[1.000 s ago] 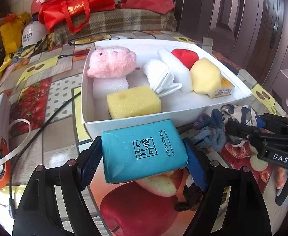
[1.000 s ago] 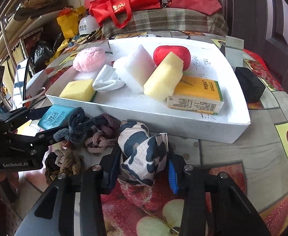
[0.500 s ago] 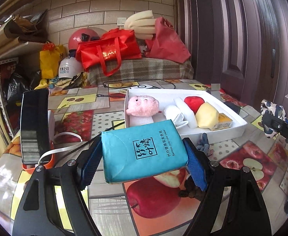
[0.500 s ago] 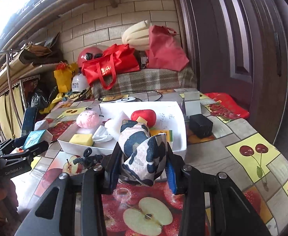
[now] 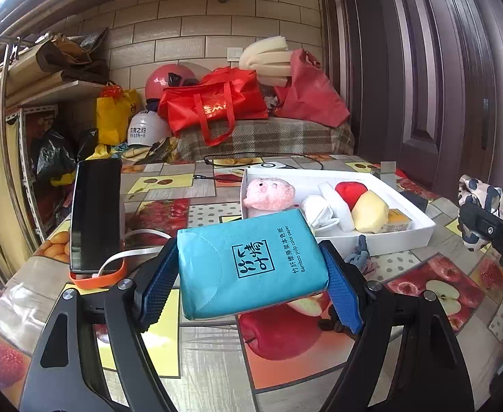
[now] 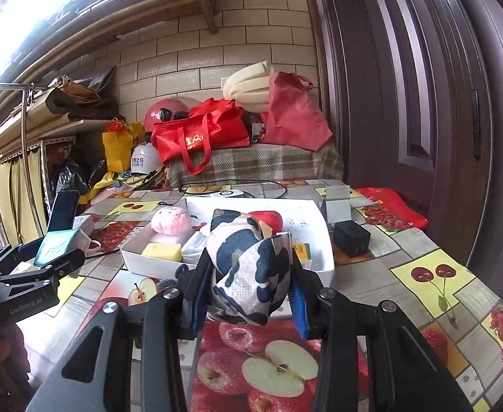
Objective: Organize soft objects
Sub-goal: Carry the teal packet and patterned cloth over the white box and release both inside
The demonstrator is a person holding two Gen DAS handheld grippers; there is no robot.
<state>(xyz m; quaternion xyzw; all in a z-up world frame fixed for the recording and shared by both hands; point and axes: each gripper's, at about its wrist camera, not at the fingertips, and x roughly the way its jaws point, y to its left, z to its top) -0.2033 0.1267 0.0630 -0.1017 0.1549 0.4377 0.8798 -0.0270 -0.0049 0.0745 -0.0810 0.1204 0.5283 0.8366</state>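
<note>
Tissue pack (image 5: 251, 267), teal, soft plastic wrap, is clamped across its short sides by the left hand-held gripper (image 5: 249, 283), jaws set wide to fit it, pads pressing both ends. Cow-print cloth pouch (image 6: 249, 267) is pinched tight in the right hand-held gripper (image 6: 248, 300), jaws nearly closed, fabric bulging out above them. Changed since a second ago: both items were low by the near wall of the white tray (image 5: 420, 231) then; now both are lifted clear of the desk (image 5: 217, 353) and pulled back, views tilted up, tray farther off and the back wall in sight. Grips unchanged across the frames. Means pick-up looks done for both; likely next is carrying them over and setting them in the tray, not yet done. Tray already holds pink plush (image 5: 268, 194), yellow sponge (image 6: 162, 251), white foam block (image 5: 334, 202), red soft piece (image 5: 351, 190), pale yellow piece (image 5: 370, 211), a small orange carton (image 5: 397, 219). Dark knotted hair ties (image 5: 361, 257) lie on the desk just in front of the tray. Tissue pack looks squashy, slightly creased at its lower corner, label face up; pouch crumpled, limp, could sag or slip.
</note>
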